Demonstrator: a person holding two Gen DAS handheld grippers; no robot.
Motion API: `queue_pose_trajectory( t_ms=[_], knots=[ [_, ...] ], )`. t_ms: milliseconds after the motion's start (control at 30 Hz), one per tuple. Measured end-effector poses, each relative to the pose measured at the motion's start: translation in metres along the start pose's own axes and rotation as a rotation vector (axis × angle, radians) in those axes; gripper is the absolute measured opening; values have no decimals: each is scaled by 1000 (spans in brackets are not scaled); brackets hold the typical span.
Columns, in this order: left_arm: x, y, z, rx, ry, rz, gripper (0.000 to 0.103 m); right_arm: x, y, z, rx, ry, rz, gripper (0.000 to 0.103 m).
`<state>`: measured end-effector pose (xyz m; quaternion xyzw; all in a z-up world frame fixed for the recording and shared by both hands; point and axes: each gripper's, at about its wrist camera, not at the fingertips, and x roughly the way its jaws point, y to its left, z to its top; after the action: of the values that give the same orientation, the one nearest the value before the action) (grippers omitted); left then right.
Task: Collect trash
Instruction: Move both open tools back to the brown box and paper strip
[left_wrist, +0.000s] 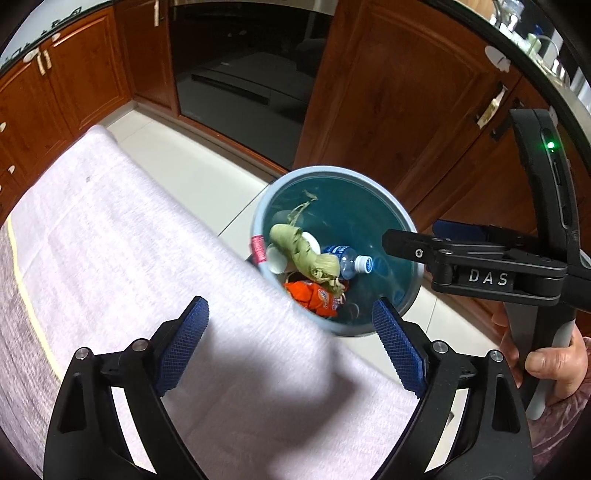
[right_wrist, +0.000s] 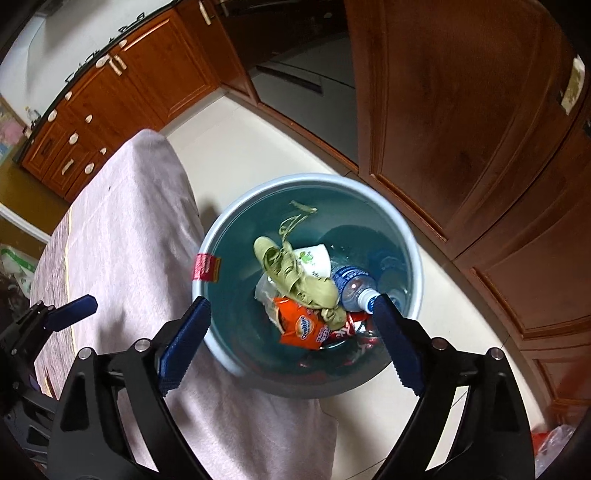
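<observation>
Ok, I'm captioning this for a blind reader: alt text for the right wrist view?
The open, empty right gripper hangs above a blue bin holding a green rag, plastic bottle, paper cup and orange wrapper, beside a cloth-covered table.

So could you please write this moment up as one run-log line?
left gripper: open, empty | right gripper: open, empty, above bin | blue bin: plastic bottle, paper cup, orange snack wrapper inside

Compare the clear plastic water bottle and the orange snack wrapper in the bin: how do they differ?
The clear plastic water bottle is rigid, see-through and rounded, with a white cap; the orange snack wrapper is flat, opaque and crumpled. The bottle lies against the green crumpled cloth's right side, the wrapper pokes out below it. Both sit inside the round light blue bin.
</observation>
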<state>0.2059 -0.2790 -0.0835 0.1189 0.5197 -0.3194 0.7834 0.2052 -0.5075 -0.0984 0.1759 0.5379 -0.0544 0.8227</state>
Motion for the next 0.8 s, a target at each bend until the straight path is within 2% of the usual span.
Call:
queue_pose_trajectory(
  t_ms=[233,400,567,800],
  knots=[
    [-32,24,-20,-31,-45,9,91,-16,34,-10,-53,-11,-4,85],
    [-61,49,-41,-58,-78,34,91,-29,73,-18,-109,-17,-1,85],
    [-92,79,-74,-104,-107,73,91,-39,121,-34,-183,-15,15,85],
    [-136,122,-138,-170,-131,146,95,-51,191,-71,-310,3,40,89]
  ],
)
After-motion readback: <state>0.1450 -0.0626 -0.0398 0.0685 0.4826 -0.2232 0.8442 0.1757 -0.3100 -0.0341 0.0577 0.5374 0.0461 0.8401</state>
